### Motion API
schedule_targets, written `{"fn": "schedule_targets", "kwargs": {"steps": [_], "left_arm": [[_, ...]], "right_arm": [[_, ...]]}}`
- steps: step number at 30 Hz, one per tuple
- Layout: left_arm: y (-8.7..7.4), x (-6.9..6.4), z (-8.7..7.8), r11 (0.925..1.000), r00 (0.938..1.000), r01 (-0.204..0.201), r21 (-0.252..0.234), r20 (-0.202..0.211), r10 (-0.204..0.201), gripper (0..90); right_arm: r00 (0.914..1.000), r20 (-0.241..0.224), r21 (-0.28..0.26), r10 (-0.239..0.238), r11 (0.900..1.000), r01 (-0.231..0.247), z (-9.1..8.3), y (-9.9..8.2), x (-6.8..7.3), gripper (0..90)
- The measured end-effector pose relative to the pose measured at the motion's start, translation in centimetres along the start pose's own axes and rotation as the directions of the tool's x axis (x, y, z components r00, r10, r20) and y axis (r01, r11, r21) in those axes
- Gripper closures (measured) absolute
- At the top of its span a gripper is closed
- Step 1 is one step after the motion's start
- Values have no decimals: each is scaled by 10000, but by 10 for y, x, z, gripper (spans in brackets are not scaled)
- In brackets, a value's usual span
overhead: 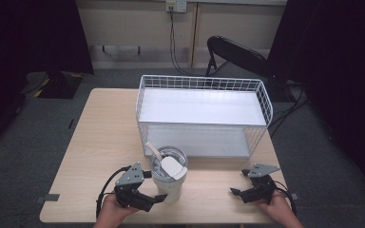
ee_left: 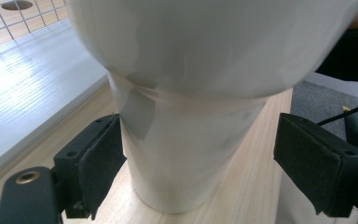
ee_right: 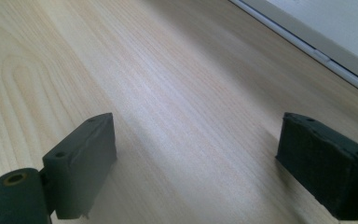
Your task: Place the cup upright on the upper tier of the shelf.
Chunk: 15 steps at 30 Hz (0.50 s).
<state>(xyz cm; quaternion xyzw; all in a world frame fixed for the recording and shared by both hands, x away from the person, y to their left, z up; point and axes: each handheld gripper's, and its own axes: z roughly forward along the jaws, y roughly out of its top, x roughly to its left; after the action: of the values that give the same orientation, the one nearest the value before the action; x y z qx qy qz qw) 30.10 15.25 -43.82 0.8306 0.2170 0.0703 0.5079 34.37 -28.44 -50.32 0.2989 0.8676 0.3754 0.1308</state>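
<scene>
In the high view, a white tumbler with a lid and straw stands low in the frame's centre on the table, below the wire basket, with the left gripper around it and the right gripper at lower right. The left gripper view shows the tumbler between its 2 spread jaws, one touching, one apart. The right gripper view shows jaws released wide over bare table.

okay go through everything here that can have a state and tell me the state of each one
Tumbler: upright on the table, lid on, straw in.
Left tongs: open around the tumbler's base, one pad touching, the other apart.
Right tongs: open over bare table, holding nothing.
Wire basket: upright, nothing inside.
Folding chair: beyond the table, unoccupied.
</scene>
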Motion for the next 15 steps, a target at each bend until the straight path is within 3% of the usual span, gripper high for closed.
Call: {"fn": "schedule_targets", "kwargs": {"steps": [15], "left_arm": [[4, 1, 11, 9991, 9998, -60, -413, -169, 53, 125]], "right_arm": [[10000, 4, -6, 3, 10000, -3, 0, 0, 0, 110]]}}
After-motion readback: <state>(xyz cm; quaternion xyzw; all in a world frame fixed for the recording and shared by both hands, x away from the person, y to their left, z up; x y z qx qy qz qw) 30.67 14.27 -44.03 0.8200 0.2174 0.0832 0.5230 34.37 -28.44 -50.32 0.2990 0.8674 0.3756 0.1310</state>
